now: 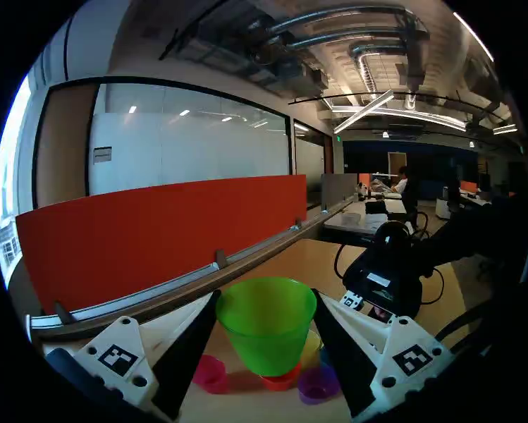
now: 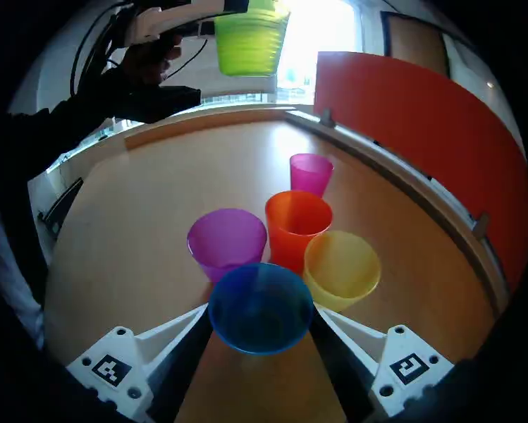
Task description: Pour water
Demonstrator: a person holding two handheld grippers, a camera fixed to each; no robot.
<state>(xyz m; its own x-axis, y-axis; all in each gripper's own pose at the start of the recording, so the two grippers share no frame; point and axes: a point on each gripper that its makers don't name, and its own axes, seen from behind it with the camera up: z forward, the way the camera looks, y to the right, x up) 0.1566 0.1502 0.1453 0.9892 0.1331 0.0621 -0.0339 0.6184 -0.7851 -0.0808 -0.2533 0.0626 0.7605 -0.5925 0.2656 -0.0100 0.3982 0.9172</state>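
Blue cup (image 2: 261,321) low centre, clamped by the right gripper (image 2: 261,310); purple cup (image 2: 227,243), orange cup (image 2: 297,218) and yellow cup (image 2: 341,268) crowd just behind. Left gripper (image 1: 266,295) clasps the green cup (image 1: 267,338) aloft.

A long orange-red divider panel (image 1: 158,229) stands along the far edge of the light wooden surface (image 2: 140,190), just above a grey metal rail (image 1: 193,280). Behind it is a frosted glass wall (image 1: 186,151). Silver ducts (image 1: 348,32) run under the ceiling.
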